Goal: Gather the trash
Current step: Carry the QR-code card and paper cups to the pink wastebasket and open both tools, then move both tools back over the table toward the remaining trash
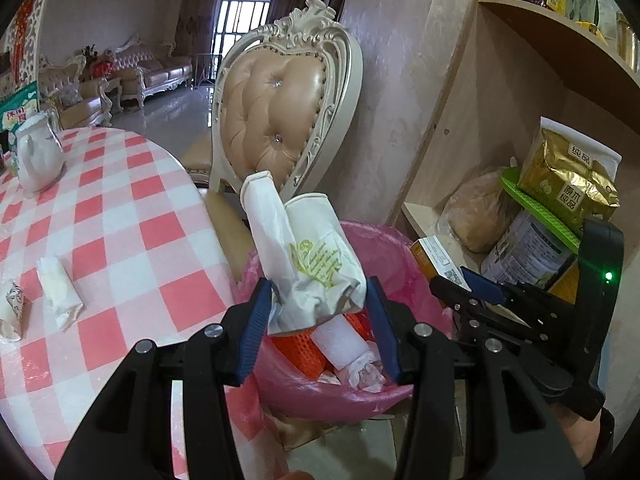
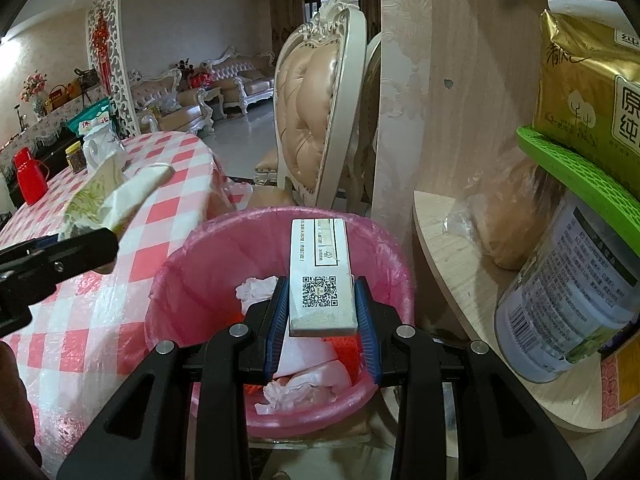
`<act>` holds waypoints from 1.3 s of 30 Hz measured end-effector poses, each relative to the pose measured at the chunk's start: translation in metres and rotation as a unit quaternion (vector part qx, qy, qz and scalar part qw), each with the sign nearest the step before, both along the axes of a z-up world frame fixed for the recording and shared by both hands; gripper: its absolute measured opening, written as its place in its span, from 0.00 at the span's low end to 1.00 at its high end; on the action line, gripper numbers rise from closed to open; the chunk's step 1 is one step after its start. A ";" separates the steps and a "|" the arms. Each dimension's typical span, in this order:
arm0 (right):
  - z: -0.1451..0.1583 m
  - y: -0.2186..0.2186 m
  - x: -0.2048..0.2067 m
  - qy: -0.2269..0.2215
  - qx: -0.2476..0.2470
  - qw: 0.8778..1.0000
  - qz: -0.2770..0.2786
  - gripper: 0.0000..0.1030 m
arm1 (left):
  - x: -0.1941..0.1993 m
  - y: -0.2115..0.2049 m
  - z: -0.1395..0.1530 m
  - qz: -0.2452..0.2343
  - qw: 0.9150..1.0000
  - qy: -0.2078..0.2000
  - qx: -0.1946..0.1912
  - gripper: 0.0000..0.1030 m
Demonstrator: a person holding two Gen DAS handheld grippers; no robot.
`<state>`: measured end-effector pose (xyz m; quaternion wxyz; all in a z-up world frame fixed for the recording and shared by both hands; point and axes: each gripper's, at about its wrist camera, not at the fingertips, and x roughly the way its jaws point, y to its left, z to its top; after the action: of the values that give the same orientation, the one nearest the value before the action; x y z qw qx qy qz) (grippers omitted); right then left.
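My left gripper is shut on a crumpled white paper bag with yellow print, held above the pink-lined trash bin. White wrappers and orange netting lie inside the bin. My right gripper is shut on a small white box with a QR code, over the same bin. Each gripper shows in the other's view: the right gripper at the bin's right rim, the left gripper with its bag at the bin's left. A crumpled tissue and a paper cup lie on the table.
The table with a red-and-white checked cloth is left of the bin and carries a white jug and a red flask. A padded chair stands behind the bin. A wooden shelf with a tin and a gold packet is at the right.
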<state>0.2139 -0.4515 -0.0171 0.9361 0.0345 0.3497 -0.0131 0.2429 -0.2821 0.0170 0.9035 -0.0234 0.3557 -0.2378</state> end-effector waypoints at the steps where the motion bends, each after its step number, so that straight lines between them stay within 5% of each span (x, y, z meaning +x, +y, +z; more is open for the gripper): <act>1: 0.000 0.000 0.000 0.000 0.000 1.000 0.000 0.32 | 0.001 -0.001 -0.001 -0.001 1.000 0.003 -0.001 0.46; 3: 0.000 -0.001 0.000 0.001 0.000 1.000 -0.001 0.33 | 0.005 0.000 -0.005 0.000 1.000 0.013 -0.005 0.57; 7: -0.001 -0.001 0.001 0.000 -0.004 1.000 -0.008 0.50 | 0.007 0.003 -0.008 0.005 1.000 0.019 -0.007 0.58; 27: -0.001 0.005 -0.001 -0.004 -0.002 1.000 -0.005 0.57 | -0.003 0.032 -0.003 0.031 0.999 0.010 -0.006 0.60; 39: 0.009 0.029 -0.004 -0.021 -0.003 1.000 0.016 0.75 | -0.004 0.077 0.004 0.081 0.997 -0.009 0.006 0.64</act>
<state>0.2101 -0.4223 -0.0085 0.9435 0.0259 0.3304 0.0014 0.2390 -0.2056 0.0206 0.9233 -0.0447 0.3454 -0.1620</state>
